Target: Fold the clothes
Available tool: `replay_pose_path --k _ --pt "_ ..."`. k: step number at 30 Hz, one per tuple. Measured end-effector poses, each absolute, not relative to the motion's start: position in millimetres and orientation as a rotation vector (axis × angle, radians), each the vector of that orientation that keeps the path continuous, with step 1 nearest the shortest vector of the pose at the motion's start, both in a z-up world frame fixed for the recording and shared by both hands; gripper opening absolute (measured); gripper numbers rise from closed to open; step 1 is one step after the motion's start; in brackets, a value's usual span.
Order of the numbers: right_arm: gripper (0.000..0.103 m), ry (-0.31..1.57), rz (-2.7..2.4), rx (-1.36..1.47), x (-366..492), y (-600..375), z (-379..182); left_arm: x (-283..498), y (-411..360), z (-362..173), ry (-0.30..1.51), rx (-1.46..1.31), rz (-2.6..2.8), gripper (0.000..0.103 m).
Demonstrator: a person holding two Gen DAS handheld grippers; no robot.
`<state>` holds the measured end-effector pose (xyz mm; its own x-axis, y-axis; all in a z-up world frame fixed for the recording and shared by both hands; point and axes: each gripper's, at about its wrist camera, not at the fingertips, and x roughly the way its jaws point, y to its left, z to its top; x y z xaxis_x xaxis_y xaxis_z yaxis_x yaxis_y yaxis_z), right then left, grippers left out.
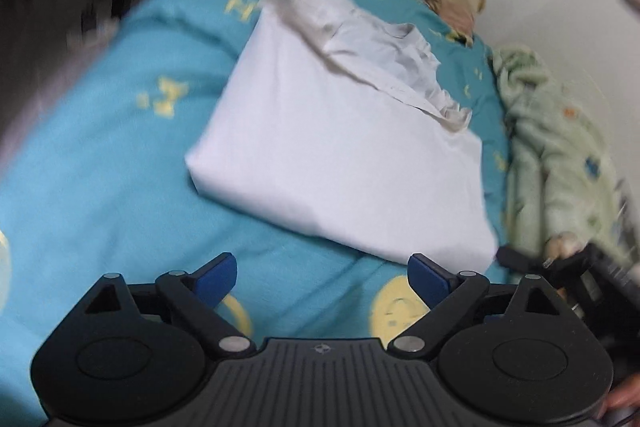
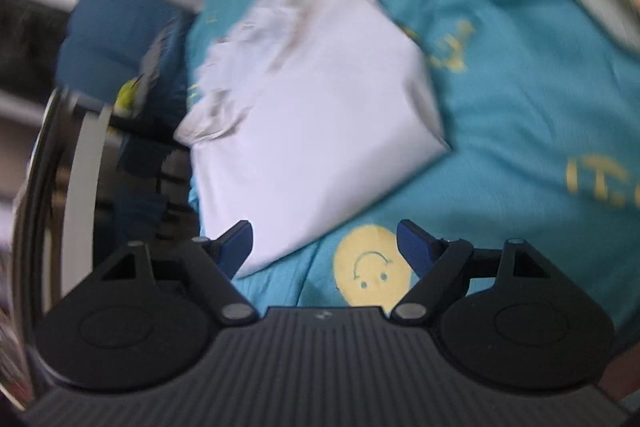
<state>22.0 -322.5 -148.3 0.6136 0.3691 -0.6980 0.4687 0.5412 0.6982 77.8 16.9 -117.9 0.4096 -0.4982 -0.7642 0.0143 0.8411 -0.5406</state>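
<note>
White garment (image 1: 340, 155) lies part-folded on the teal bedspread (image 1: 100, 167); smooth rectangle near the grippers, rumpled collar end toward 12 o'clock. Left gripper (image 1: 322, 277) spread wide, nothing between its pads, near edge of cloth at 1 o'clock. Right gripper (image 2: 324, 247) also spread and empty, garment corner just past its left pad (image 2: 236, 245). Judgement: next fold wants both claws pinching matching near corners, lifting evenly to avoid skew.

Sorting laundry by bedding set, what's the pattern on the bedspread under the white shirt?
Teal bedspread with yellow smiley faces and lettering, clearest in the right wrist view.
</note>
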Motion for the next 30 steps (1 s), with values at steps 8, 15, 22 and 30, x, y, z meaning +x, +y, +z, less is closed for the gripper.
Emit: replay_pose_path --k 8,15,22,30 --pt "0.075 0.950 -0.191 1.239 37 -337 -190 114 44 -161 1.084 -0.827 -0.254 0.085" --pt "0.027 0.898 -0.232 1.246 54 -345 -199 124 61 -175 1.022 -0.962 -0.186 0.044" --pt "0.008 0.826 -0.199 1.186 47 -345 -176 120 61 -146 0.915 -0.968 -0.224 0.006" --pt "0.008 0.697 -0.141 1.095 14 -335 -103 77 59 -74 0.801 -0.925 -0.277 0.005"
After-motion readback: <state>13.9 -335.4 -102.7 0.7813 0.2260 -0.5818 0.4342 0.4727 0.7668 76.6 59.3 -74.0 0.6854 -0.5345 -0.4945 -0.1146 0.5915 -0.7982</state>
